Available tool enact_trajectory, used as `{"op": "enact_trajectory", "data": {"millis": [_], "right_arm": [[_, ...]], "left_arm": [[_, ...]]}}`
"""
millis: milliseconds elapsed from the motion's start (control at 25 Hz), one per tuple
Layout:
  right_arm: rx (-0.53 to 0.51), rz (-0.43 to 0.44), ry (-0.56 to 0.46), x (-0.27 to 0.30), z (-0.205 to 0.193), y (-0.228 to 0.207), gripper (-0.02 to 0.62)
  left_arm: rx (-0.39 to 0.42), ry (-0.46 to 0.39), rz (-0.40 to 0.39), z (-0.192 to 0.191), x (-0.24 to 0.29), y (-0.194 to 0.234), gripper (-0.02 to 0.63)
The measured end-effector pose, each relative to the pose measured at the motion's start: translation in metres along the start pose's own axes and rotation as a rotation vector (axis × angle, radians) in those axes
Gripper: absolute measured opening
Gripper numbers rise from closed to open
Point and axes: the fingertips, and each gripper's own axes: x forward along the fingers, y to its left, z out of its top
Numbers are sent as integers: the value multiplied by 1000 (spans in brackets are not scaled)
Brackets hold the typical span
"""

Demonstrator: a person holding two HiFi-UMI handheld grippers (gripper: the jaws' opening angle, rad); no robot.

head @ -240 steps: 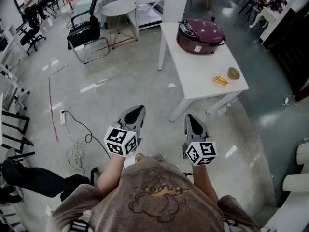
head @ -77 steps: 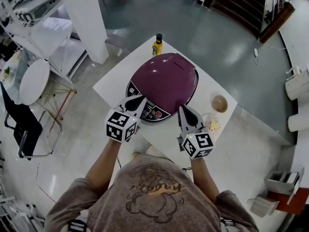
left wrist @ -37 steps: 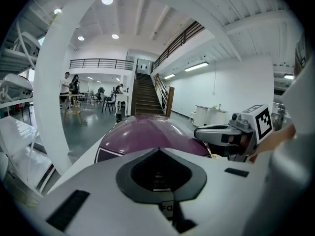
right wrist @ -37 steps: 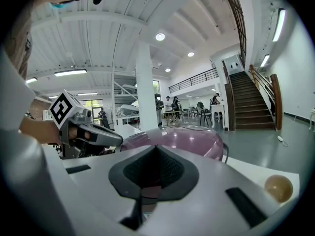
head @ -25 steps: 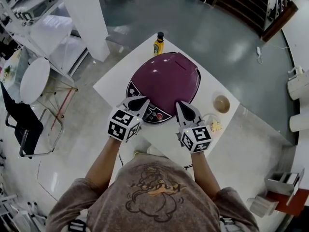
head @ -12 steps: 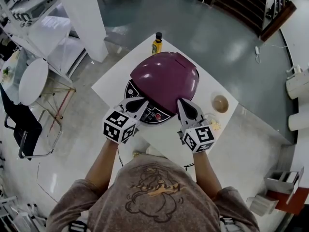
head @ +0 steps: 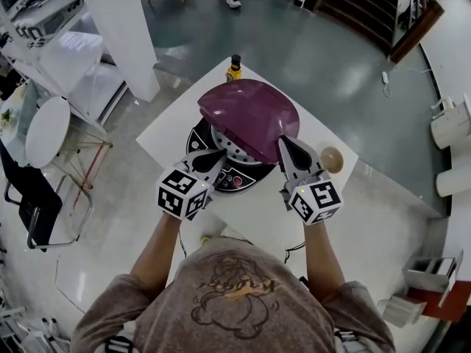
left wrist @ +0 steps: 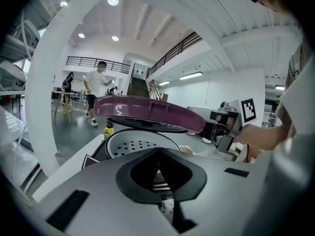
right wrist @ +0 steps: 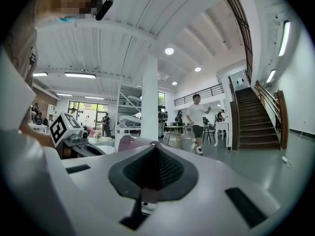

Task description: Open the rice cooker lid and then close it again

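Purple lid: raised partway off rice cooker. Right gripper: jaws pinched together, tip seemingly under lid rim. Left gripper: I read jaws together, empty, over control panel.

The rice cooker's purple lid stands tilted up at the front, with the perforated inner plate showing beneath. The right claw, closed to a point, sits at the lid's front edge. The left claw hovers over the control panel on the bench.
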Motion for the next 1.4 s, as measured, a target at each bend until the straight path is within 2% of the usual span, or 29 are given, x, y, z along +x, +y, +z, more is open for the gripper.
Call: {"op": "enact_trajectory", "data": {"millis": [320,680,1000,1400], "right_arm": [[-3,-17,-9,5,16,-24,3],[7,-39,-80,8,41,-63,2],[-33,-82,-75,19,55,-98,2],[-14,-133,-58,28,56,-142,2]], "left_arm": [[11,-14,-38,10,6,-9,20],[19,-20,-58,17,12,-12,20],[22,-19,-68,20,18,-14,20],[31,-25,-73,28,22,-14,20]]}}
